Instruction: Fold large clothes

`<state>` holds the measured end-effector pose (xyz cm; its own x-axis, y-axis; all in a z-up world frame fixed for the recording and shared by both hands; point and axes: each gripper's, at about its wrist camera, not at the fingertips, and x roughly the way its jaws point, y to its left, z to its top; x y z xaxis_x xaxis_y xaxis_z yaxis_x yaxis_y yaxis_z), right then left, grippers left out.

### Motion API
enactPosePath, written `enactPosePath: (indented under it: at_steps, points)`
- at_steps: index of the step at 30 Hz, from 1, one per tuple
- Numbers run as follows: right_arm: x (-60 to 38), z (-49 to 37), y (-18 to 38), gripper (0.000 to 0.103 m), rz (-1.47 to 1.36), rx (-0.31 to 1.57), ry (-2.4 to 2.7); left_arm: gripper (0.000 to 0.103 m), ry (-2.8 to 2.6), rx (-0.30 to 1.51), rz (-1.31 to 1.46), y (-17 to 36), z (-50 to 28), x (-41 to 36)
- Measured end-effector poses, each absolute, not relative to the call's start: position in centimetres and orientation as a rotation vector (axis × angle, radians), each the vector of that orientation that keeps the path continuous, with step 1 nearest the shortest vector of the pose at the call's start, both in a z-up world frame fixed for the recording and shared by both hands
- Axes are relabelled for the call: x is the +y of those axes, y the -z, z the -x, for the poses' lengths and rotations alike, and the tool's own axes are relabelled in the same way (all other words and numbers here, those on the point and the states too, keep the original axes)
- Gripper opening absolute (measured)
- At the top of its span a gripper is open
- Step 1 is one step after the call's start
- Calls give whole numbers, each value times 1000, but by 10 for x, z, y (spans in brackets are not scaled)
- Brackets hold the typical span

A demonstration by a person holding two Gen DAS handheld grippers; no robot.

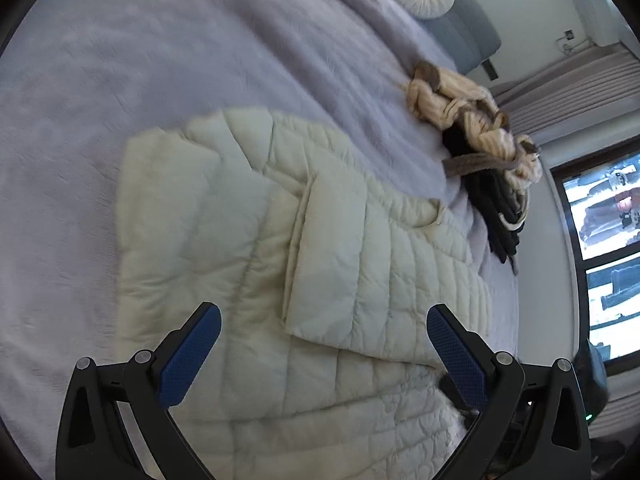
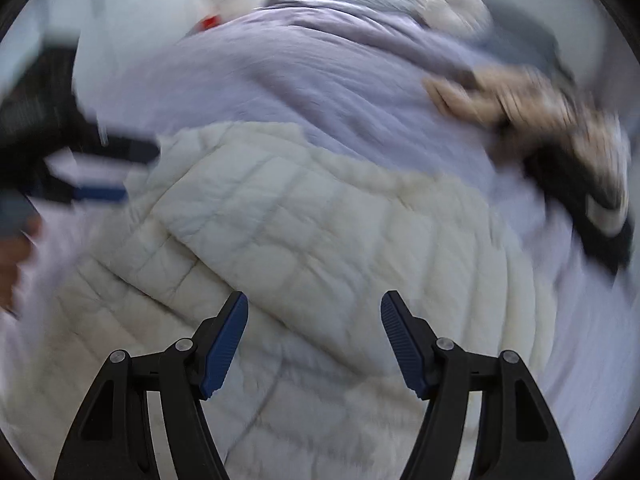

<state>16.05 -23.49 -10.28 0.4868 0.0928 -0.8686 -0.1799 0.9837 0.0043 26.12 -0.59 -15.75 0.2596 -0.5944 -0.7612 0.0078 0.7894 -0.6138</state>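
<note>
Cream quilted jacket (image 1: 304, 264); lavender bedspread (image 1: 120, 80); beige-brown ribbed knit (image 1: 452, 100)

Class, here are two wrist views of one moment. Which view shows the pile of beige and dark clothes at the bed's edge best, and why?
The left wrist view: the pile of clothes is sharp there, showing cream knit over dark fabric. In the right wrist view it is a motion-blurred smear at the right edge.

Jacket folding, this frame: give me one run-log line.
left gripper: open, empty | right gripper: open, empty | jacket: cream, partly folded on bed | clothes pile: beside jacket
</note>
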Motion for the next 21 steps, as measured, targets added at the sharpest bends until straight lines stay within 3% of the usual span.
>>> enactPosePath:
  at_steps: [7,10,12,14,15,17,18,21]
  points:
    - [-366,-127,130,72,-675,1147,-87,103,441,1289,538,171,-272,-32]
    - [-404,-106,150,72,-931,1105,-27,89,447,1290,544,169,-274,-36]
    - [-424,-99,160,72,-1047,1059,5,69,450,1299,549,170,-276,-35]
    - [-435,-95,168,72,-1125,1027,35,21,459,1309,570,172,-276,-35]
    - [-438,-95,171,72,-1155,1017,46,7,463,1309,578,172,-275,-34]
    - [-444,-94,177,41,-1211,998,56,7,463,1287,578,167,-271,-30]
    - [-446,-95,180,8,-1224,1002,55,7,473,1264,571,160,-266,-28]
    - [-447,-95,182,5,-1223,1005,41,7,481,1243,547,149,-251,-25]
